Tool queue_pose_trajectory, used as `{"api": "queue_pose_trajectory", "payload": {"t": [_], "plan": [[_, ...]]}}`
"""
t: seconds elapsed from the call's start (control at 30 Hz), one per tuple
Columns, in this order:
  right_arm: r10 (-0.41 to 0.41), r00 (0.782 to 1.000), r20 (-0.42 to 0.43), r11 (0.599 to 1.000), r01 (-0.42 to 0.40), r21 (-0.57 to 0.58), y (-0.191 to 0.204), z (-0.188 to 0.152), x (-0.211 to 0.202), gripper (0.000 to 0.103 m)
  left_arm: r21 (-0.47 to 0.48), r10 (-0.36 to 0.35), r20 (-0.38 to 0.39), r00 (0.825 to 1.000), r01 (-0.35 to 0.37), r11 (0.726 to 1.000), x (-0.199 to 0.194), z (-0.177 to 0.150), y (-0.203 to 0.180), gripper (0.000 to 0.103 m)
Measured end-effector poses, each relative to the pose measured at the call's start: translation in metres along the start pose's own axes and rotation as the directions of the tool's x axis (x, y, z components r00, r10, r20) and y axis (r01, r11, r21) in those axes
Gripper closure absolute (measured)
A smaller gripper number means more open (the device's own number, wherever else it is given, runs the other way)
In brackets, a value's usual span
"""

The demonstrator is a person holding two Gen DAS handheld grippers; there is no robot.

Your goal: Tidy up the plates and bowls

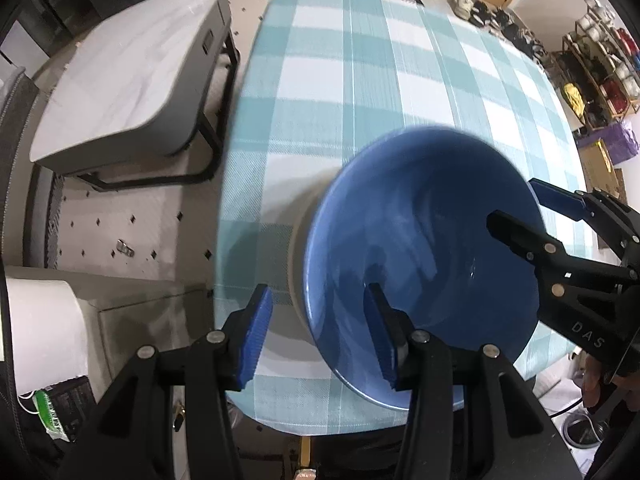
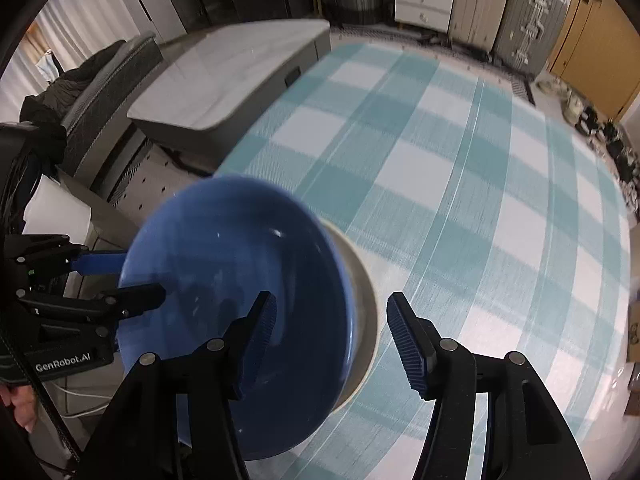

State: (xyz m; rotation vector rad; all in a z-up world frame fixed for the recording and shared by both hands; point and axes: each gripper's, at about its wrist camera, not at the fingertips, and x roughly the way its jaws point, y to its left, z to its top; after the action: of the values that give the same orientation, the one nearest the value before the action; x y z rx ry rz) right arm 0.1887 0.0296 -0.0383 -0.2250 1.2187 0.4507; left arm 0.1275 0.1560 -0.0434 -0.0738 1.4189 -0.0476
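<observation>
A blue bowl [image 1: 424, 248] sits on a pale plate [image 1: 298, 276] at the near edge of the checked table [image 1: 360, 80]. My left gripper [image 1: 320, 336] is open, its jaws straddling the bowl's near-left rim, one finger inside and one outside. My right gripper [image 2: 332, 340] is open and straddles the bowl's [image 2: 236, 304] right rim above the plate [image 2: 366, 320]. Each gripper shows in the other's view: the right one [image 1: 516, 212] at the bowl's right rim, the left one [image 2: 116, 280] at its left rim. Neither is closed on the rim.
The blue-and-white checked tablecloth [image 2: 460, 184] stretches ahead. A grey low bench [image 1: 128, 76] stands left of the table. A paper roll [image 1: 44, 328] sits at the near left. Shelves with clutter [image 1: 600, 60] stand at the far right, suitcases [image 2: 508, 28] at the back.
</observation>
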Motion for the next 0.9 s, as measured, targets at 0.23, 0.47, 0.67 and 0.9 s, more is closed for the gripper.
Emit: {"api": "queue_pose_trajectory", "payload": {"t": [0.23, 0.47, 0.67, 0.9], "plan": [[0.037, 0.990, 0.135, 0.998, -0.044, 0.049, -0.017, -0.004, -0.040, 0.044, -0.034, 0.056, 0.176, 0.983, -0.050, 0.998, -0.036, -0.011, 0.005, 0.056], [0.061, 0.943, 0.328, 0.997, -0.069, 0.015, -0.014, -0.040, -0.096, 0.025, -0.024, 0.026, 0.386, 0.922, -0.018, 1.000, -0.082, -0.045, -0.018, 0.049], [-0.023, 0.903, 0.428, 0.996, 0.059, -0.071, 0.005, -0.071, -0.123, 0.015, 0.018, 0.032, 0.484, 0.875, -0.047, 0.999, -0.095, -0.067, -0.055, 0.035], [-0.091, 0.846, 0.525, 0.996, 0.090, 0.026, -0.012, -0.114, -0.145, 0.003, -0.036, 0.097, 0.667, 0.738, -0.099, 0.994, -0.116, -0.101, -0.075, 0.006]]}}
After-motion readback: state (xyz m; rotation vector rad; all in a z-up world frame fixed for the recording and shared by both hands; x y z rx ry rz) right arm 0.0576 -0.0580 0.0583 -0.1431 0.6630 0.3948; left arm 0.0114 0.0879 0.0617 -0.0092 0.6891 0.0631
